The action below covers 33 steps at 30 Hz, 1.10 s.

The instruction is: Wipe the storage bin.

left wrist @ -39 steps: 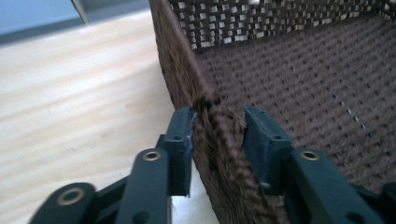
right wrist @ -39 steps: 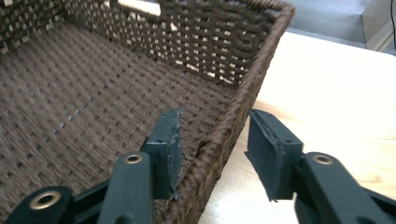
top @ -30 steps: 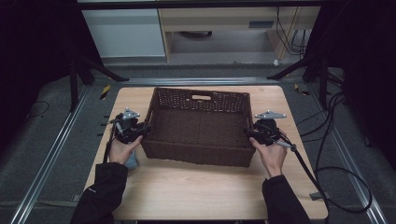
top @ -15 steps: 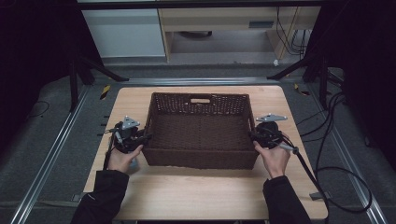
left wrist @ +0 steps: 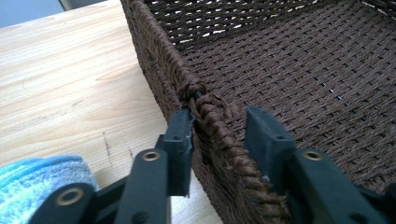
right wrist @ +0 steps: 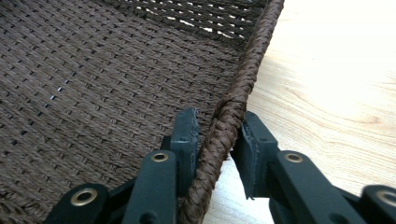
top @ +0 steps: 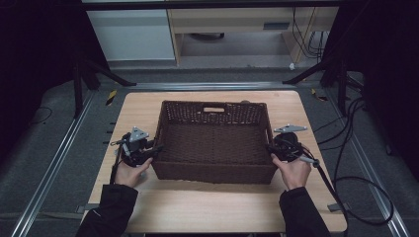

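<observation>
The brown wicker basket (top: 214,140) sits mid-bench (top: 197,207). The left tongs (left wrist: 217,133) straddle its left rim, jaws just opening and no longer pinching the braid. The right tongs (right wrist: 218,135) clamp the right rim.

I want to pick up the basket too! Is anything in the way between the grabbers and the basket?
Nothing visible is in the way. The left gripper has its jaws on either side of the basket rim, just opened, one pad off it. The right gripper straddles the opposite rim closely. A blue cloth lies on the table outside.
</observation>
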### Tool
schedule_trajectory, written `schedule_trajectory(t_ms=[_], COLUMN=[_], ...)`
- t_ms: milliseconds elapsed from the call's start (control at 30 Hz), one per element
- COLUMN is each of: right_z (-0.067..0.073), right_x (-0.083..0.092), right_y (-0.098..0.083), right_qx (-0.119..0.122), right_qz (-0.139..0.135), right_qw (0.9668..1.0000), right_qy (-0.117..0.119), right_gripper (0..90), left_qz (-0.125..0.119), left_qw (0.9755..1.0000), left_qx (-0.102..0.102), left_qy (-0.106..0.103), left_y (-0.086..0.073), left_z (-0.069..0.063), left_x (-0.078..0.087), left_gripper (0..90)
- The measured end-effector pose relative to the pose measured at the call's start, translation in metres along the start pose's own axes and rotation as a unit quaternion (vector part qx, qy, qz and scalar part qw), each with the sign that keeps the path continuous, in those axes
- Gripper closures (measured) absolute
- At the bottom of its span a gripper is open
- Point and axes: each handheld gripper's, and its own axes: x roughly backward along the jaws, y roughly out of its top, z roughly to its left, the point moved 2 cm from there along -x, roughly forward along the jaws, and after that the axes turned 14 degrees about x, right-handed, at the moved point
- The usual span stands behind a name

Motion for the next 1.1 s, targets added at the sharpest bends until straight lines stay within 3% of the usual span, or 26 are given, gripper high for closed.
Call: schedule_trajectory(t_ms=[133,267,433,700,933,1100], right_z=[0.0,0.001,0.0,-0.003,-0.005,-0.011], right_x=[0.0,0.001,0.004,0.011,0.016,0.018], right_y=[0.0,0.0,-0.002,-0.009,-0.009,0.0], right_qx=[-0.001,-0.002,-0.007,-0.014,-0.014,-0.021], right_qz=[-0.003,-0.005,-0.007,-0.008,-0.021,-0.044], right_qw=[1.0,1.0,0.9999,0.9999,0.9997,0.9988], right_qy=[-0.004,-0.006,-0.006,-0.004,-0.003,-0.01], right_gripper=[72.1,73.2,73.6,73.9,66.2,60.6], left_qz=[-0.026,-0.046,-0.054,-0.039,-0.011,0.019], left_qw=[0.9996,0.9988,0.9979,0.9952,0.9937,0.9932], left_qx=[0.012,0.017,0.022,0.025,0.03,0.032], left_qy=[-0.006,0.0,0.026,0.086,0.107,0.111], left_y=[0.005,0.008,0.0,-0.025,-0.045,-0.054], left_z=[0.006,0.014,0.03,0.059,0.073,0.079], left_x=[0.012,0.026,0.037,0.044,0.04,0.024], left_gripper=[48.4,44.9,41.7,33.6,31.1,31.7])
